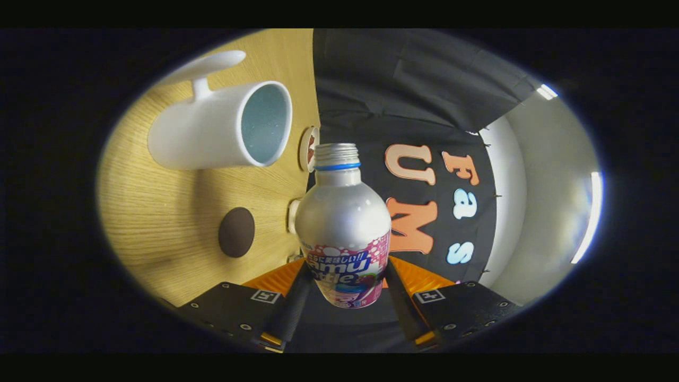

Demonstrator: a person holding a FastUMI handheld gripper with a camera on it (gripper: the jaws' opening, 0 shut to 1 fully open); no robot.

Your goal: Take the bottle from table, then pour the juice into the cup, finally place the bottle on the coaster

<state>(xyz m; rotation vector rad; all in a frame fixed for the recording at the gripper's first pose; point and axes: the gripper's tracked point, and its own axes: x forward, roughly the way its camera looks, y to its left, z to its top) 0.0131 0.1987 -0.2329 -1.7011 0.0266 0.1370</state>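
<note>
You see a glossy, silvery metal-looking bottle [342,223] with a shiny printed label clamped between matt black fingers [290,313], a smooth white glazed cup [217,127], a matt brown coaster [236,232], and a wood-grain table [154,223].

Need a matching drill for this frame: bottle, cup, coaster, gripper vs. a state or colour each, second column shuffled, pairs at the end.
Column 1:
1. bottle
2. cup
3. coaster
4. gripper

Column 2:
A. dark brown disc on the wooden table
B. white, with a handle, mouth facing the bottle neck
C. shut on the bottle's lower body
D. silver, cap off, blue ring below the thread

Pairs: 1-D, 2-B, 3-A, 4-C
</note>
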